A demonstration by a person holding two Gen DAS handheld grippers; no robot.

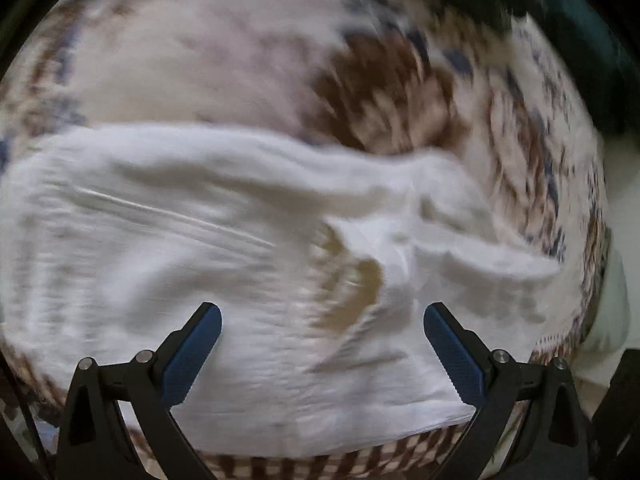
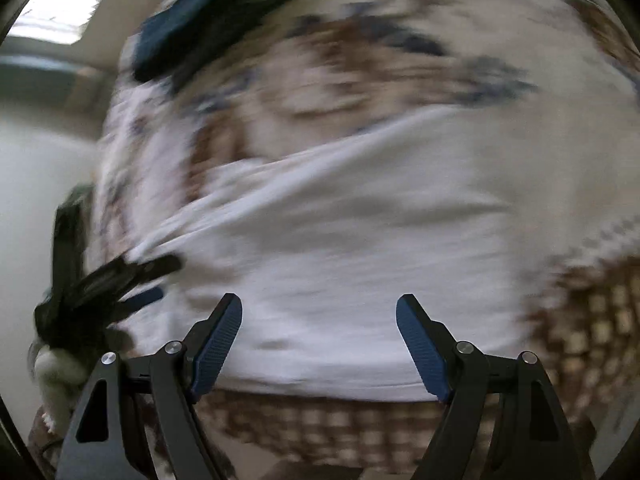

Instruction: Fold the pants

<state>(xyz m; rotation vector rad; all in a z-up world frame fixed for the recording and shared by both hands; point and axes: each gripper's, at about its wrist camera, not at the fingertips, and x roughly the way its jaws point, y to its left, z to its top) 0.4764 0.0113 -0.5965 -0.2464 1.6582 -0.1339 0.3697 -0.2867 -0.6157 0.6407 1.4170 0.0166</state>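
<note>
White pants (image 1: 248, 248) filled the lower and middle part of the left wrist frame, lying rumpled on a patterned spread (image 1: 384, 80) of brown, blue and cream, with a brownish patch showing near a fold at centre. Directly above the cloth, the left gripper (image 1: 322, 334) had its jaws spread wide, blue pads apart and holding nothing. Both frames were smeared by motion blur, so fine folds could not be read.

From the right wrist view, the pants (image 2: 360, 240) stretched across the centre and ran toward the lower left, their near edge lying along a brown checkered border (image 2: 320, 420) of the spread. Over that edge the right gripper (image 2: 320, 324) was likewise spread wide and empty. At lower left of that frame the other gripper (image 2: 120, 284) appeared as a dark blur beside the cloth. A dark blue object (image 2: 192, 28) sat at upper left, beyond the spread.
</note>
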